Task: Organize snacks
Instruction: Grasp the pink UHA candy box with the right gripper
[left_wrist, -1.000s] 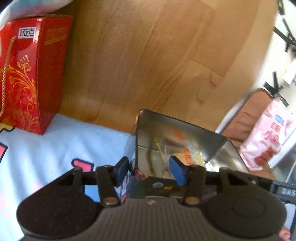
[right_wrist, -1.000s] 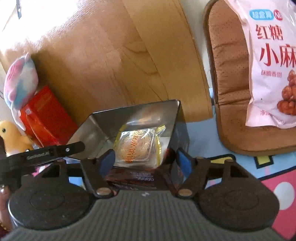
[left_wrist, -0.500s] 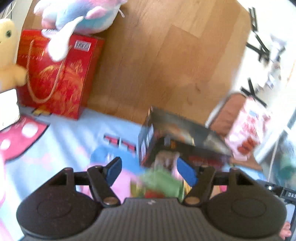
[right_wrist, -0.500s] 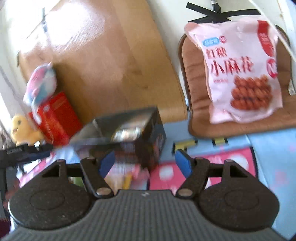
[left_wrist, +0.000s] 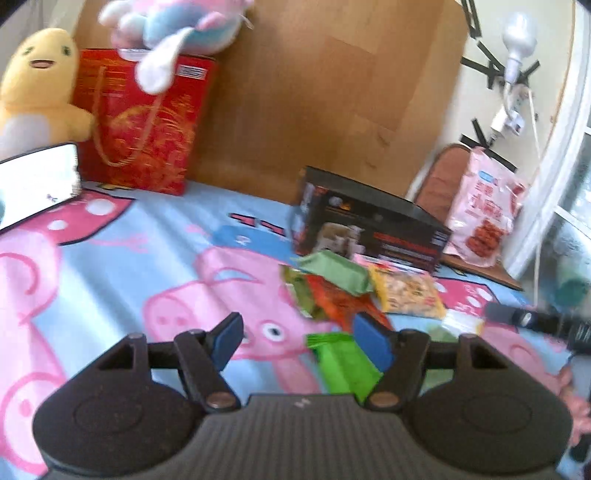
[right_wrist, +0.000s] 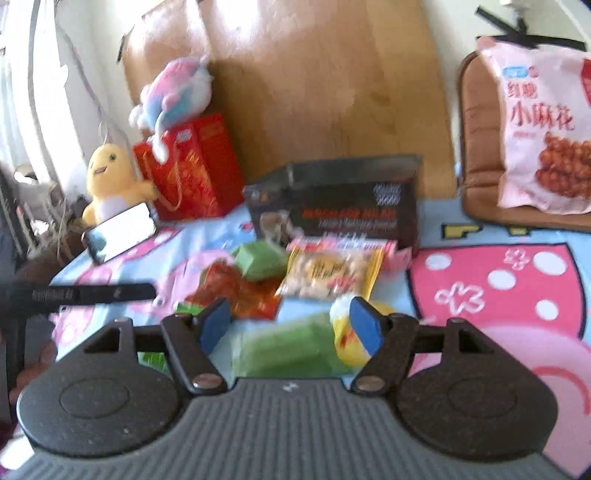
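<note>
Boxes: one black (right_wrist: 334, 206), one red (right_wrist: 192, 177) | plush toys: two (left_wrist: 37, 85)

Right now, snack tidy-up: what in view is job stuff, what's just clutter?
Job:
black box
green packets
red packet
yellow biscuit packet
pink snack bag

Clutter:
yellow plush
pink-blue plush
red gift bag
phone
</note>
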